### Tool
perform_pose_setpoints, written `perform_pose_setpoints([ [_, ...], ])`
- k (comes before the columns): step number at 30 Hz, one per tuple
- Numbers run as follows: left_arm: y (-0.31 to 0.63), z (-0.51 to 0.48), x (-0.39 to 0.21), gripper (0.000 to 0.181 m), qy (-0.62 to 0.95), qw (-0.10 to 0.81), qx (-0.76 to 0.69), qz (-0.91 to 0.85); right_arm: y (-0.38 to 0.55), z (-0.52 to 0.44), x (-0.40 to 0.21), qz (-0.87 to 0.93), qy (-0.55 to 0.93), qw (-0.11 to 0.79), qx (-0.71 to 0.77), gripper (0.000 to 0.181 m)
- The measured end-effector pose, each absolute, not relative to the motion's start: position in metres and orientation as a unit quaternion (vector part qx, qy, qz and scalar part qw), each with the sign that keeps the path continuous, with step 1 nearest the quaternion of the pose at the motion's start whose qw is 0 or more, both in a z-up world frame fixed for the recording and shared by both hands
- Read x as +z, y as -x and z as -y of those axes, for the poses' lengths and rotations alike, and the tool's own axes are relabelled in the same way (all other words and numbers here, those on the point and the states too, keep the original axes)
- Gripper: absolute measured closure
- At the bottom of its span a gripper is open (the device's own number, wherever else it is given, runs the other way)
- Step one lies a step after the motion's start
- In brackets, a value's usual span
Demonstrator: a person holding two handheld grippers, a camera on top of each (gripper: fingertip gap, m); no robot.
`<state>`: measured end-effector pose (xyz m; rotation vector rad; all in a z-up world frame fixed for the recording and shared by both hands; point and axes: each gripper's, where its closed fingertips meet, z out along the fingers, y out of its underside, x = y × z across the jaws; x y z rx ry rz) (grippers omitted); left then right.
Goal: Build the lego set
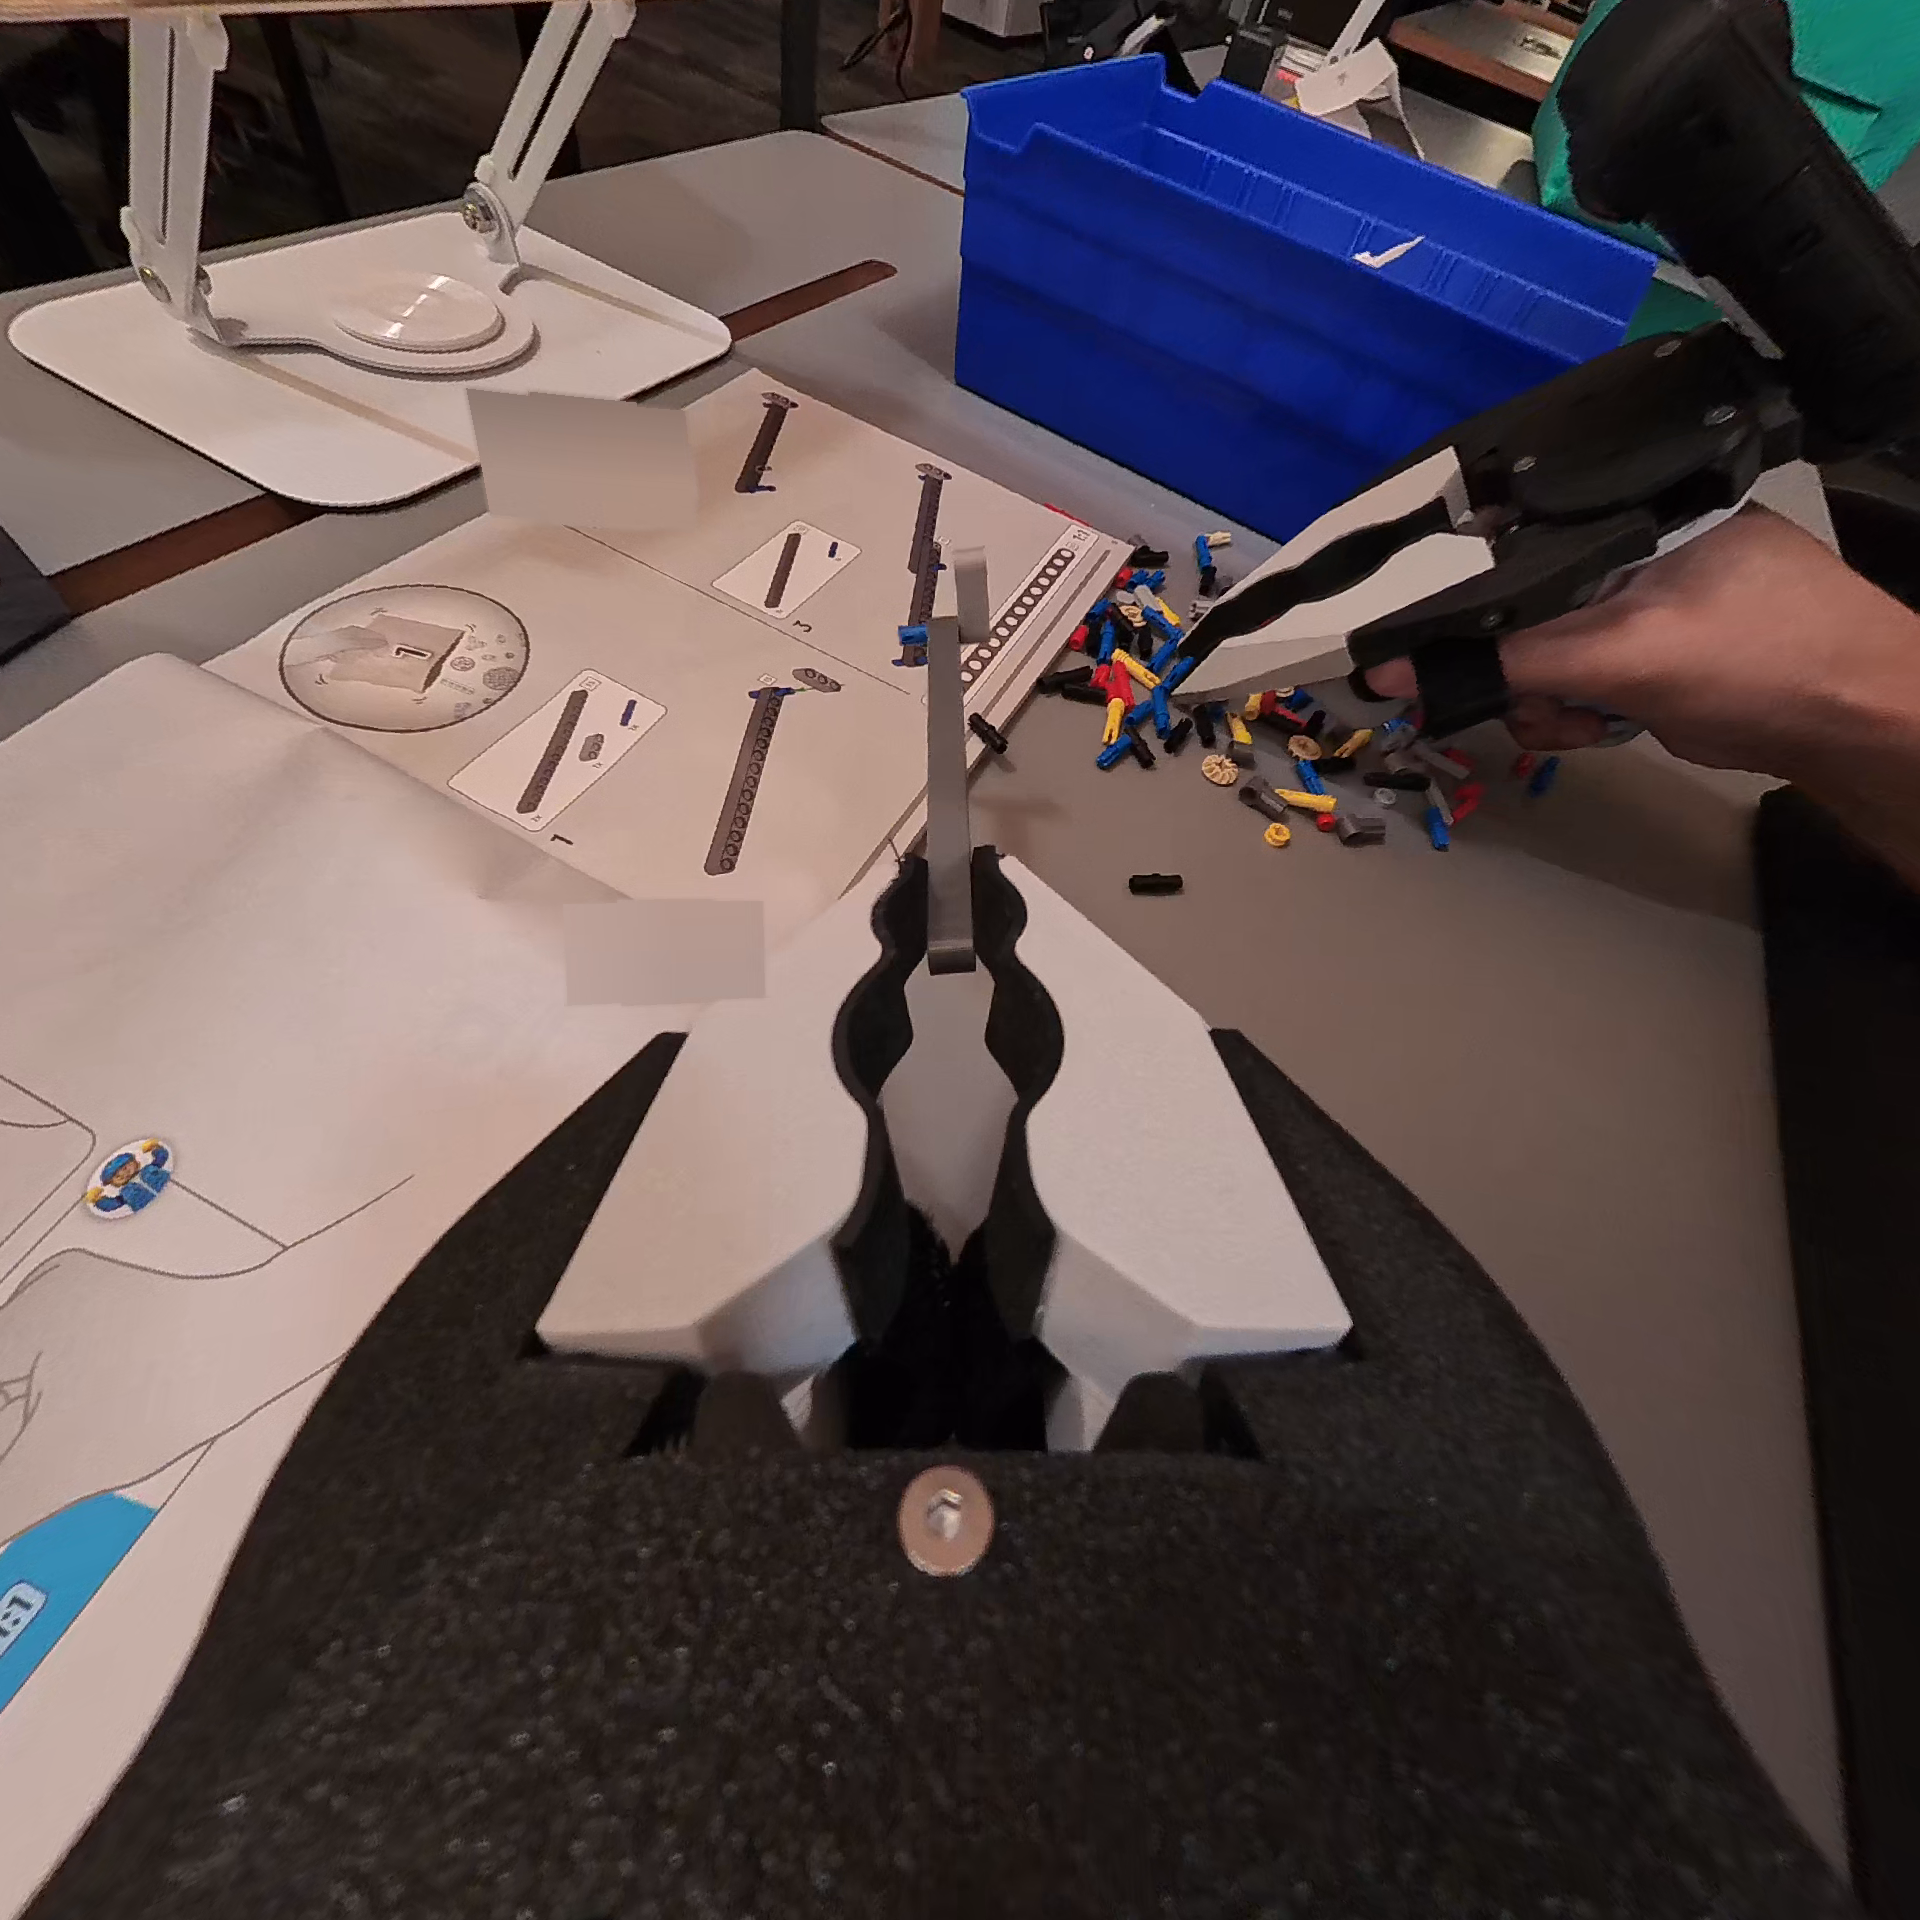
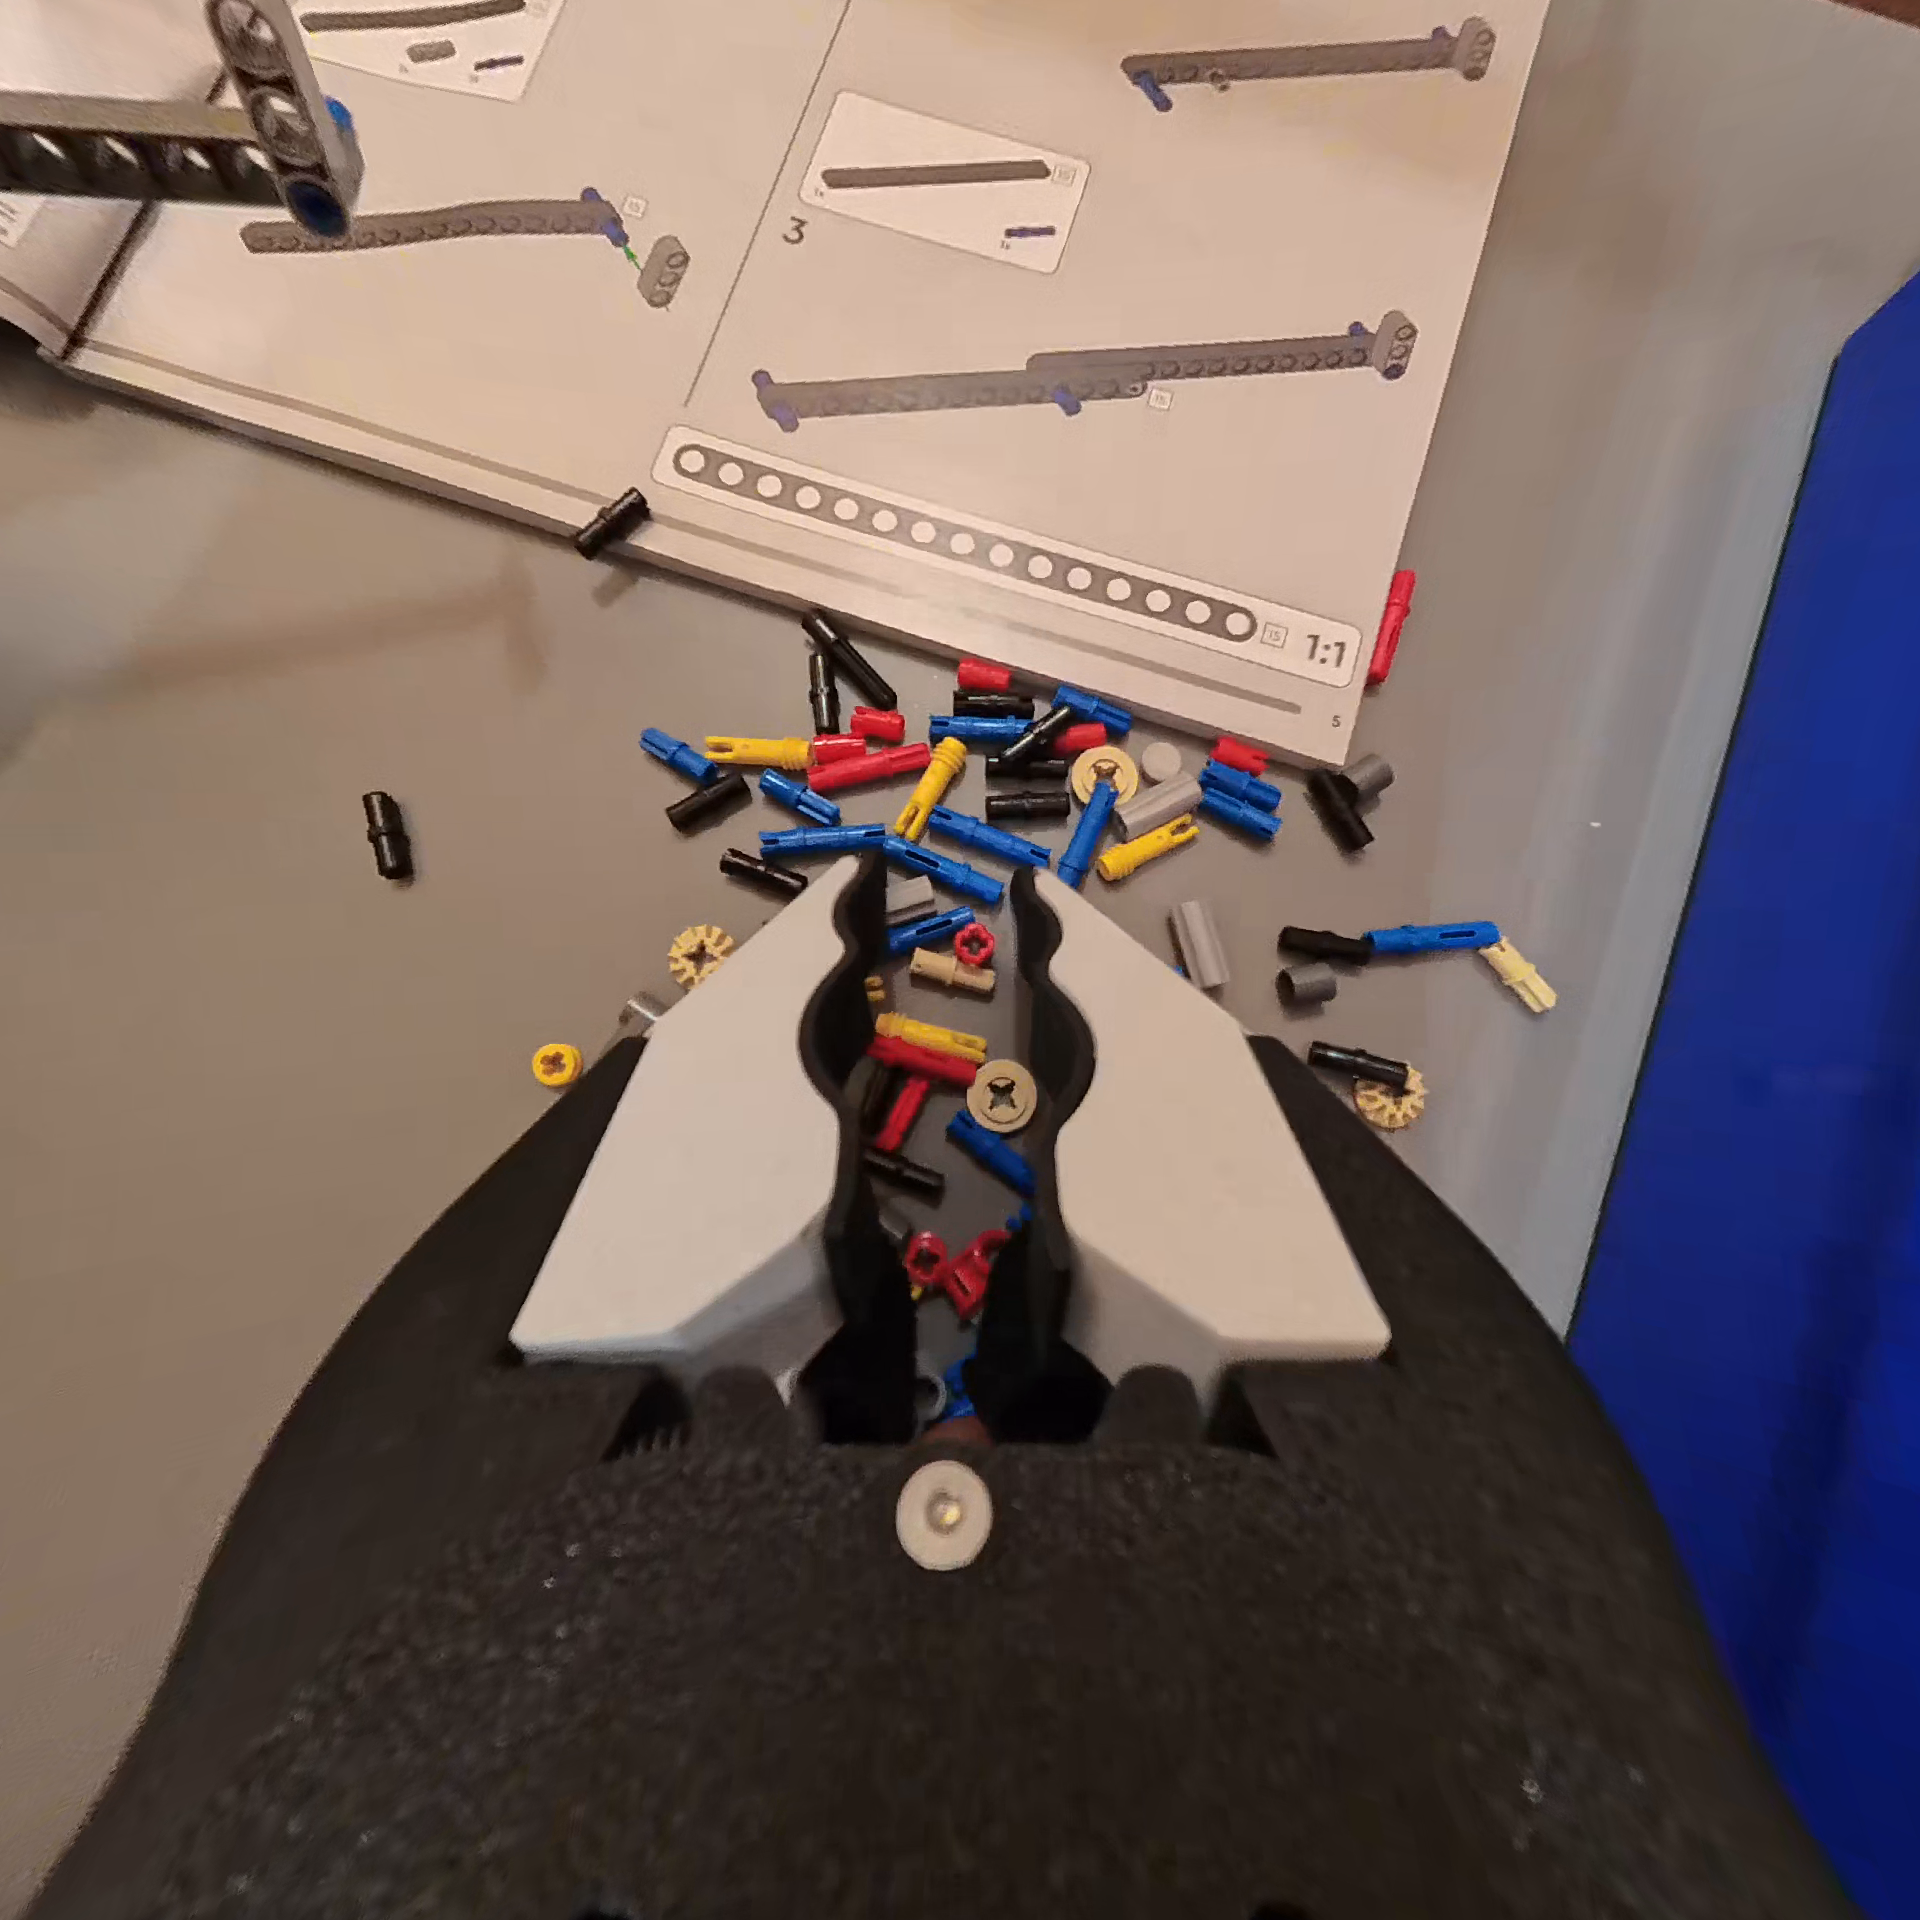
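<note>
Two early steps look done, judging by the piece you hold: your left gripper [image 1: 948, 883] has its fingers closed on a long grey beam [image 1: 948, 769], which already carries a short grey beam [image 2: 281, 99] and a blue pin [image 2: 317, 197] at its far end, up over the open instruction booklet [image 1: 623, 665]. Most of the build is still ahead, since the booklet lies open at its first steps and a large pile of pins [image 2: 966, 790] sits loose on the table [image 2: 260, 727]. Your right gripper [image 2: 945, 883] hangs over that pile with its fingers narrowly apart and nothing gripped; blue pins lie right at the tips, so your next pick is probably one of them. Behind the pile stands a blue bin [image 1: 1247, 270]; you cannot see any contents in it from here.
</note>
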<state>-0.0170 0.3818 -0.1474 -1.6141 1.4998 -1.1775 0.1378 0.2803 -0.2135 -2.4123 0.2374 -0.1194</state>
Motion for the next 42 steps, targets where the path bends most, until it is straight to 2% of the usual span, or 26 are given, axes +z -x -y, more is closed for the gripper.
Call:
perform_pose_setpoints([
  [12, 0.017, -0.380, -0.148, 0.175, 0.612, 0.313, -0.450, -0.570, -0.134, -0.284, -0.212, -0.064, 0.932, 0.351, -0.064, 0.160],
  [17, 0.016, -0.381, -0.147, 0.175, 0.612, 0.315, -0.450, -0.569, -0.126, -0.282, -0.187, -0.046, 0.918, 0.389, -0.060, 0.160],
  [22, 0.017, -0.384, -0.146, 0.175, 0.614, 0.322, -0.444, -0.568, -0.040, -0.267, -0.178, 0.033, 0.912, 0.406, 0.047, 0.160],
  [28, 0.017, -0.383, -0.143, 0.175, 0.614, 0.324, -0.448, -0.564, 0.028, -0.250, -0.202, 0.090, 0.923, 0.372, 0.050, 0.160],
  [35, 0.018, -0.381, -0.144, 0.175, 0.608, 0.331, -0.434, -0.577, 0.030, -0.249, -0.213, 0.093, 0.930, 0.355, 0.030, 0.159],
  [37, 0.018, -0.381, -0.145, 0.175, 0.609, 0.331, -0.431, -0.578, 0.029, -0.250, -0.212, 0.088, 0.929, 0.357, 0.037, 0.153],
  [42, 0.019, -0.383, -0.146, 0.175, 0.612, 0.331, -0.431, -0.575, 0.004, -0.274, -0.182, 0.052, 0.906, 0.416, 0.057, 0.153],
])
